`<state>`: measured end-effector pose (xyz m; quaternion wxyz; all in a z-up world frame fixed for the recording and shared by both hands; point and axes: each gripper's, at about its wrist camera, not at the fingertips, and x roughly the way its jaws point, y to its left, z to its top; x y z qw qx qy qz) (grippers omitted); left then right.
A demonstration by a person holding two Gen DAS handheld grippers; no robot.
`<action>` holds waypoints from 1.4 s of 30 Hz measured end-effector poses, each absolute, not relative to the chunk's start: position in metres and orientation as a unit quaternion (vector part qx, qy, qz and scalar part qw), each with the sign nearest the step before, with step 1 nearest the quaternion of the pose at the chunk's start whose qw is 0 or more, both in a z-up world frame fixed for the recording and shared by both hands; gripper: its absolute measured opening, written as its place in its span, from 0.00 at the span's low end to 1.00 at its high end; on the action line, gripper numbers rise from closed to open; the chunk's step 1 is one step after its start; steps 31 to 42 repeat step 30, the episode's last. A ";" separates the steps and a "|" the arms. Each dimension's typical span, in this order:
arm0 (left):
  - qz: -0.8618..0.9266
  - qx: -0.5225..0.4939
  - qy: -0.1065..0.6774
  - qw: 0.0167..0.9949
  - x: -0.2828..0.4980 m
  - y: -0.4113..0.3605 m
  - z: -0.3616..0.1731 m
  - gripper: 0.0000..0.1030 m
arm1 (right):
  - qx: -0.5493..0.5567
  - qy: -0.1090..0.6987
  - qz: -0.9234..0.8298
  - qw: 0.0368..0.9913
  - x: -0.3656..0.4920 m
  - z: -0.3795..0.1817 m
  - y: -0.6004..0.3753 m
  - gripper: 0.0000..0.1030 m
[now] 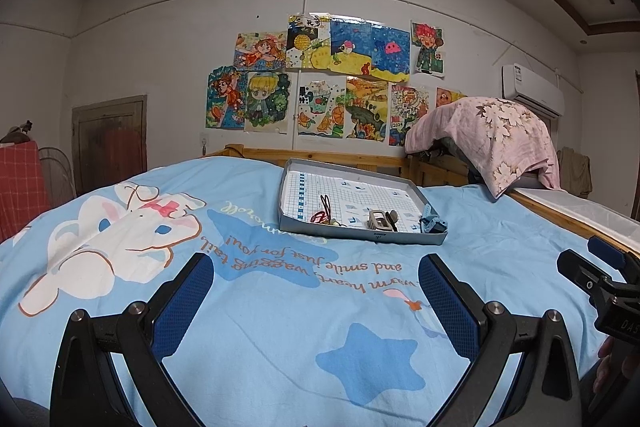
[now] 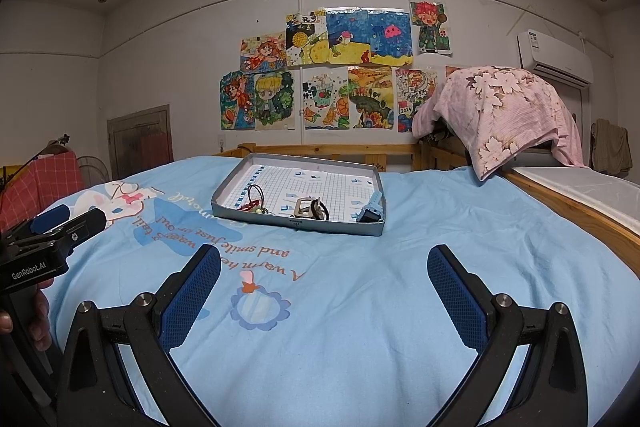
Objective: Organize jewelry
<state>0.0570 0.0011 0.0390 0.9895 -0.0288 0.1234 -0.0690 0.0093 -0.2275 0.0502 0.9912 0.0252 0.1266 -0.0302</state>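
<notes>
Both the left gripper point(image 1: 316, 287) and right gripper point(image 2: 324, 281) hover spread wide and empty over the bedsheet point(image 2: 360, 307); ahead of them the jewelry pieces point(image 2: 308, 209) already lie inside the shallow tray point(image 2: 298, 225); any reach should come in low over its near rim.

Tray point(image 2: 298, 223) on bed point(image 2: 360, 307) — jewelry point(image 2: 312, 209) inside, along near edge.

Wide-open right gripper point(image 2: 324, 291) above blue bedsheet point(image 2: 360, 327), grey tray point(image 2: 298, 225) of jewelry well beyond
</notes>
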 end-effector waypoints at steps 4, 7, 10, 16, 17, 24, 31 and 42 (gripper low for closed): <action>-0.068 -0.029 0.123 0.990 0.057 0.002 0.038 1.00 | 0.026 0.126 -0.030 0.991 0.009 0.050 -0.226 0.99; -0.069 -0.029 0.123 0.990 0.057 0.001 0.039 1.00 | 0.025 0.126 -0.031 0.991 0.009 0.050 -0.226 0.99; -0.068 -0.028 0.123 0.990 0.057 0.001 0.039 1.00 | 0.025 0.127 -0.031 0.991 0.009 0.050 -0.226 0.99; -0.057 -0.025 0.126 0.990 0.058 0.005 0.037 1.00 | 0.023 0.127 -0.031 0.991 0.009 0.052 -0.228 0.99; -0.055 -0.022 0.126 0.990 0.059 0.006 0.036 1.00 | 0.023 0.127 -0.031 0.991 0.009 0.052 -0.228 0.99; -0.034 -0.007 0.121 0.992 0.058 0.005 0.036 1.00 | 0.023 0.128 -0.031 0.991 0.010 0.052 -0.227 0.99; -0.035 0.000 0.122 0.992 0.058 0.004 0.035 1.00 | 0.023 0.128 -0.032 0.991 0.010 0.053 -0.228 0.99; -0.035 0.000 0.122 0.992 0.058 0.004 0.035 1.00 | 0.023 0.128 -0.032 0.991 0.010 0.053 -0.228 0.99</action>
